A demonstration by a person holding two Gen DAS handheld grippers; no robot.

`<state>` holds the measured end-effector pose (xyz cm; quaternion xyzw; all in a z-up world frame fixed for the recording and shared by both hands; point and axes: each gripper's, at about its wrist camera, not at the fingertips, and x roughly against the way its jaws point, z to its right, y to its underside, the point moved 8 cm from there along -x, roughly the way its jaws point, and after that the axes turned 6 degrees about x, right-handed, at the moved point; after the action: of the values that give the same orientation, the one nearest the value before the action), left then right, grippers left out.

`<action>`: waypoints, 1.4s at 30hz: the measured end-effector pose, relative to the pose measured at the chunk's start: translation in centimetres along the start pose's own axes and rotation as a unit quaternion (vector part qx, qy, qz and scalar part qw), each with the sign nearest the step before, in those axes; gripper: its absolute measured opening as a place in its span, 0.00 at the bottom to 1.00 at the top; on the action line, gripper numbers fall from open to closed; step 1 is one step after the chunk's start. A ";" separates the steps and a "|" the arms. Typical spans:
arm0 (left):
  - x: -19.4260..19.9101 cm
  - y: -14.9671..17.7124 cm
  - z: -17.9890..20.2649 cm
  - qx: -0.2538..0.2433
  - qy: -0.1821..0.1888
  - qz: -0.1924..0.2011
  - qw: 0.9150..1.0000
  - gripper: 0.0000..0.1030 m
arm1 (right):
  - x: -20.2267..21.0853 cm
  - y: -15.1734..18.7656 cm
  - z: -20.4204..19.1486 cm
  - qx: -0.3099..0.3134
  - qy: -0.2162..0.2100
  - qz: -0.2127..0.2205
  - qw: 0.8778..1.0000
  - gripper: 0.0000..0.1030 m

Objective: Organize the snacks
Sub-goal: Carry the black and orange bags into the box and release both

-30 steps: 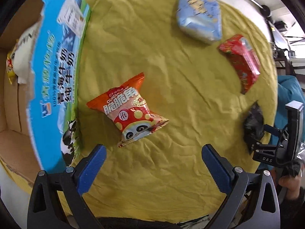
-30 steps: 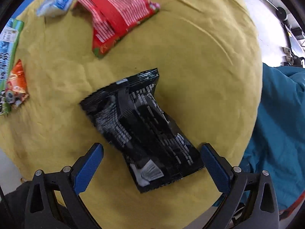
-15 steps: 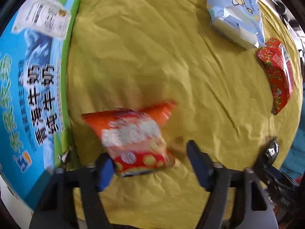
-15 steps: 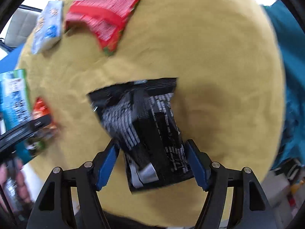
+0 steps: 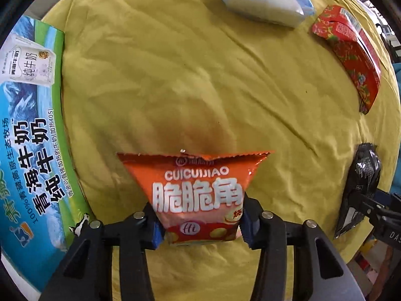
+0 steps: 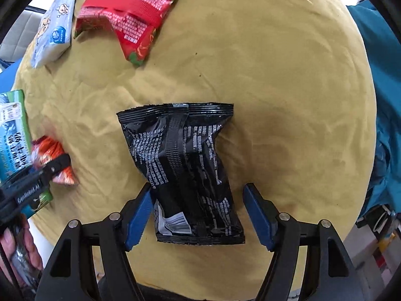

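Note:
An orange snack bag (image 5: 198, 188) stands between the blue pads of my left gripper (image 5: 199, 222), which is shut on its lower part. In the right wrist view a black snack bag (image 6: 183, 173) lies on the yellow cloth (image 6: 275, 75). My right gripper (image 6: 198, 215) straddles its lower half, jaws partly closed: the left pad touches the bag, the right pad stands just off it. The black bag (image 5: 358, 188) also shows at the right edge of the left wrist view. The orange bag (image 6: 54, 160) and the left gripper appear at the left of the right wrist view.
A blue and green milk carton box (image 5: 27, 138) stands along the left of the table. A light blue packet (image 5: 263, 2) and a red packet (image 5: 351, 52) lie at the far side. Teal fabric (image 6: 383, 100) hangs past the table's right edge. A hand (image 6: 15, 250) holds the left gripper.
My left gripper moved onto the orange bag and shut on it, turning it upright. My right gripper moved in over the black bag and narrowed its jaws around it.

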<state>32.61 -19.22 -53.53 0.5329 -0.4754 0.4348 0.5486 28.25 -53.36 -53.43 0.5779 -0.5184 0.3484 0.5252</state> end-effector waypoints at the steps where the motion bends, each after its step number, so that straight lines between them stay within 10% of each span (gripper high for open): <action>1: -0.1 0.1 0.1 0.001 0.000 0.003 1.000 0.43 | -0.1 -0.1 -0.1 -0.004 0.006 0.004 1.000 0.72; 13: 2.7 2.8 1.3 0.000 -0.015 0.052 0.999 0.40 | 0.1 1.2 -2.6 -0.017 0.060 0.043 0.997 0.49; 29: -0.9 7.5 3.4 -0.015 0.004 0.028 1.000 0.40 | -2.7 5.6 -4.8 0.002 0.066 0.000 0.998 0.65; 42: 5.7 8.3 2.8 -0.020 0.035 0.075 0.996 0.40 | -0.8 7.5 -8.0 0.015 0.067 0.044 0.997 0.47</action>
<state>25.25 -21.71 -46.52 0.4692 -0.5032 0.4831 0.5415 22.00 -44.76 -50.75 0.5381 -0.5017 0.4168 0.5339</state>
